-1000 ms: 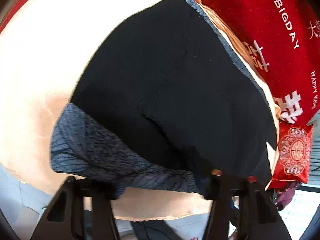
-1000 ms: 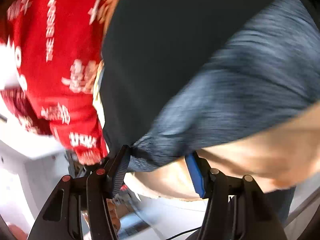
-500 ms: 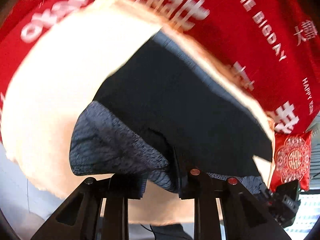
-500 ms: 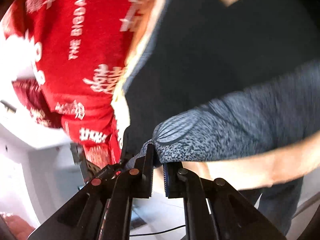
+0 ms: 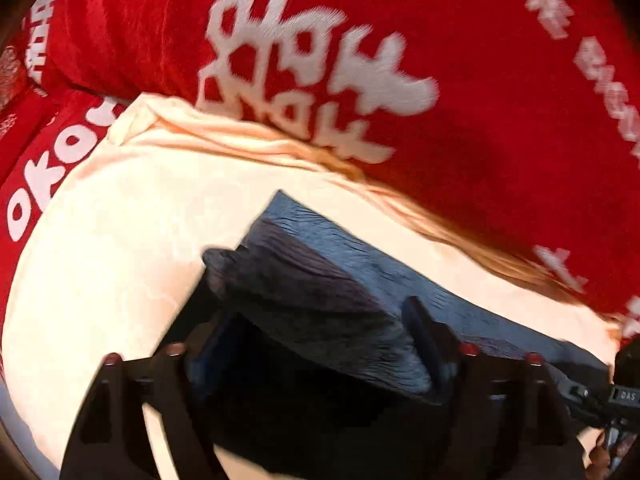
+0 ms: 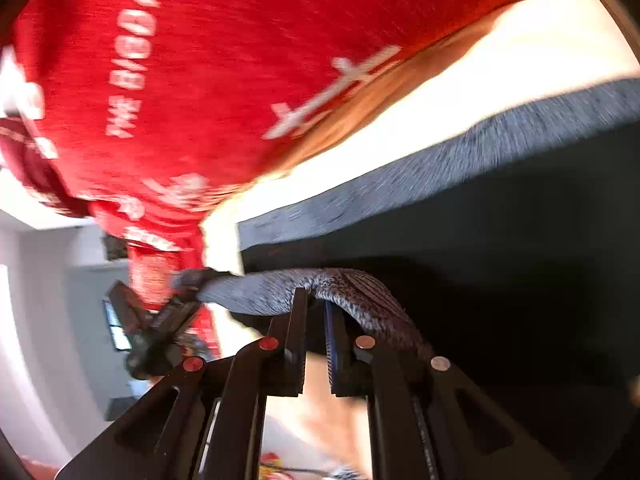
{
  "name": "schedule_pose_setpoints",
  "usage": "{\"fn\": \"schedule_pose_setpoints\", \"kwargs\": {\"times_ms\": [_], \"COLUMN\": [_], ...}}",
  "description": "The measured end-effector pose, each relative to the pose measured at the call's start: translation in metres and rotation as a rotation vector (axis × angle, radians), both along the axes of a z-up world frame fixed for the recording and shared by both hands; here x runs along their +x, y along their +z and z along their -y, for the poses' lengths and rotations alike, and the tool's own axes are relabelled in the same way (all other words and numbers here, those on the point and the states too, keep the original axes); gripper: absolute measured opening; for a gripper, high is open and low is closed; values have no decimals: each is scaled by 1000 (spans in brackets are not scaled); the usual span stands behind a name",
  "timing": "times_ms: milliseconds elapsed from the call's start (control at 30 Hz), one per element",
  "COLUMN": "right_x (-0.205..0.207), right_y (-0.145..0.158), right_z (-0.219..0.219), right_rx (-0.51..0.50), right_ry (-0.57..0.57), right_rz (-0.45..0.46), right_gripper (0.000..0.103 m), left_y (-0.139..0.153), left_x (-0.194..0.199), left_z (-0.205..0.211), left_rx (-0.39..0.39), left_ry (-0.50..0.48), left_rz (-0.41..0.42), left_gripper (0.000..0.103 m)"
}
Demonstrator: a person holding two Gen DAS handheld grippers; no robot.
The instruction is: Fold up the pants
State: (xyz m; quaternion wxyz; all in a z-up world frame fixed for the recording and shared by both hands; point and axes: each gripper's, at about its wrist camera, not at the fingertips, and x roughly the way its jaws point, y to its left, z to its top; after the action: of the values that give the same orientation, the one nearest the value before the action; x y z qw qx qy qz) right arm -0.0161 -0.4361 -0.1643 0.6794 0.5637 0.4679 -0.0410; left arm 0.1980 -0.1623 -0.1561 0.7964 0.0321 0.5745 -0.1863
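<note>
The dark pants with a grey-blue mottled waistband lie on a cream blanket. My left gripper stands wide open over the folded-over grey edge, which lies loose between its fingers. My right gripper is shut on the grey waistband edge and holds it lifted over the dark pants. The other gripper shows at the left of the right wrist view, next to the same edge.
A red blanket with white lettering lies bunched along the far side of the cream blanket; it also shows in the right wrist view. Pale floor and wall lie beyond the bed's edge.
Both grippers carried the grey waistband edge over the dark pants toward the red blanket. The left gripper, shut on the edge half a second ago, has opened. The right stays shut on it.
</note>
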Motion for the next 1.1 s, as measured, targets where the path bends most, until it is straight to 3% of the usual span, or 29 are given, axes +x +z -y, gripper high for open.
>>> {"fn": "schedule_pose_setpoints", "kwargs": {"times_ms": [67,167,200,300,333,433,567,667,733,833,900,1000,1100], "right_x": [14,22,23,28,30,35,52,85,100,111,104,72,33], "right_y": [-30,-56,-54,-26,-12,24,40,29,13,-15,-19,1,26], "right_z": [9,10,9,-5,-11,-24,-40,-65,-76,-80,-70,-42,-26], "right_rx": [29,51,42,-56,-96,-230,-238,-250,-269,-335,-383,-313,-292], "right_ry": [4,18,23,103,122,174,206,303,354,397,365,218,149], "right_rz": [-56,-113,-118,-104,-97,-64,-5,-7,-30,-150,-204,-154,-117], "right_gripper": [9,10,16,59,62,62,62,62,62,62,62,62,63], "left_y": [-11,6,17,50,55,55,23,-10,-19,-18,-12,4,17], "left_x": [8,4,3,1,1,0,-5,-14,-19,-20,-26,-48,-82], "left_z": [0,-13,-18,-34,-40,-46,-38,-30,-34,-39,-39,-29,-12], "left_rx": [16,-4,0,37,45,97,128,203,190,219,274,337,355], "left_ry": [20,19,11,25,35,31,-25,-45,-35,-27,-54,-131,-204], "left_rz": [-54,-35,-11,85,100,103,42,18,23,13,24,44,20], "left_gripper": [83,83,83,83,83,83,83,83,87,89,89,89,89]}}
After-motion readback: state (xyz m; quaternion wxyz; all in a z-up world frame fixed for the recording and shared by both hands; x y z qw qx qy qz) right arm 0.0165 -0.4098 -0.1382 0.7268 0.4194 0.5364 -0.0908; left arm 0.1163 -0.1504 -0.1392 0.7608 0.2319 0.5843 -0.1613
